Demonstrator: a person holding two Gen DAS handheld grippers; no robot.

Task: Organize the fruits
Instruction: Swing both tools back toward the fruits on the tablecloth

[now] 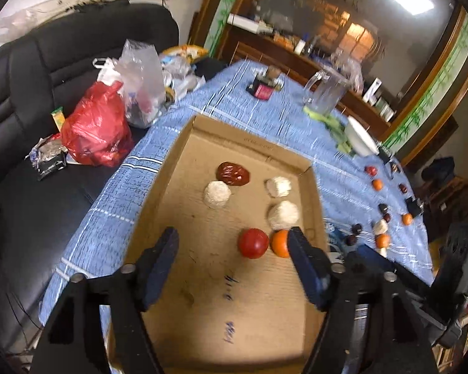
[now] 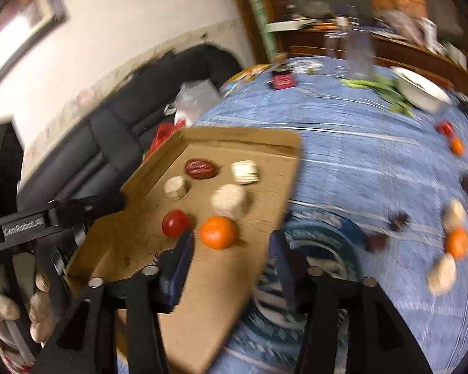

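Both tools gape, empty; left tool (image 1: 234,237) over cardboard tray (image 1: 255,143); orange (image 1: 280,243) touches its finger.

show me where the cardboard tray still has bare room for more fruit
The cardboard tray is bare along its near end, below the red fruit and orange, and along its left wall. Its far right part is crowded with three white pieces and a dark red piece.
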